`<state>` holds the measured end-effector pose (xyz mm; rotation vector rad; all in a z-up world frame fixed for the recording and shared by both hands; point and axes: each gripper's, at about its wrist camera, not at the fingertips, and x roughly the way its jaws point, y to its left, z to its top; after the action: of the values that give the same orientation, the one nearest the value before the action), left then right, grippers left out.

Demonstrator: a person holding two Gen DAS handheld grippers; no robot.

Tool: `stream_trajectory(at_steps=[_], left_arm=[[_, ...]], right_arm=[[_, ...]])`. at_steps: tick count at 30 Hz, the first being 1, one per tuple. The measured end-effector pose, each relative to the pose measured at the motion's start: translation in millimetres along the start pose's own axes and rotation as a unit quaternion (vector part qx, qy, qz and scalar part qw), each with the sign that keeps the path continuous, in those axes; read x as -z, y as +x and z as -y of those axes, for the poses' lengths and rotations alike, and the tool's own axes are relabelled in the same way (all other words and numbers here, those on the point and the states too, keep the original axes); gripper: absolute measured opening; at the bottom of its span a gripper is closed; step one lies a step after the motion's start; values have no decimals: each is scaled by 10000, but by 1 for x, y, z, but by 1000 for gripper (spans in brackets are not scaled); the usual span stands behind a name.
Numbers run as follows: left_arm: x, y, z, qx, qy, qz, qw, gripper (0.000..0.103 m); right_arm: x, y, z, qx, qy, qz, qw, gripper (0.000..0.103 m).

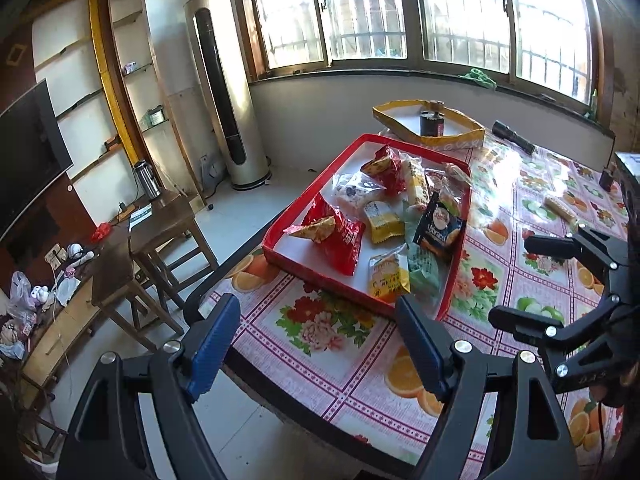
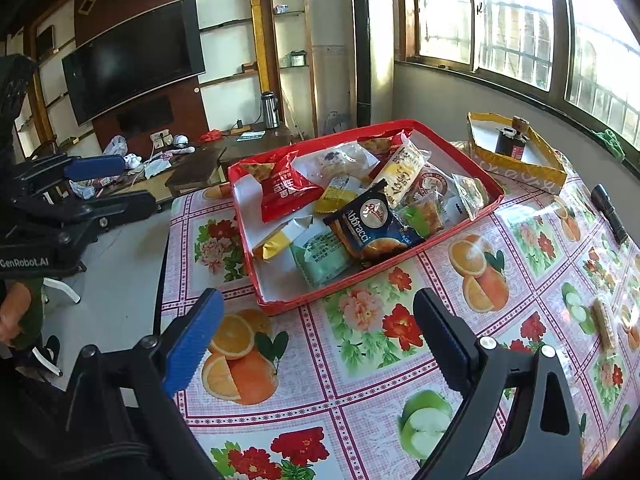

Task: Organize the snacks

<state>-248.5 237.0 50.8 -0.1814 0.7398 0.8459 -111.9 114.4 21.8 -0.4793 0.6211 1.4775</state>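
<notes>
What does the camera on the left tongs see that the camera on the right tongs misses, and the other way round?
Only the left view shows the wooden stool beside the table and the dark box at the table's far right. Only the right view shows a hand gripping the other tool's handle. Both show the red tray of snack packets, the yellow tray, the flashlight, the loose snack bar and the television.
</notes>
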Motion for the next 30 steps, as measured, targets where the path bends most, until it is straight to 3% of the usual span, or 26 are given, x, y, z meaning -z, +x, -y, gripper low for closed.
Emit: stream_trajectory(at_steps=[30], left_arm=[[2, -3, -17, -89, -147, 81, 9998, 80]], right_arm=[[-15, 11, -15, -169, -256, 21, 9995, 96]])
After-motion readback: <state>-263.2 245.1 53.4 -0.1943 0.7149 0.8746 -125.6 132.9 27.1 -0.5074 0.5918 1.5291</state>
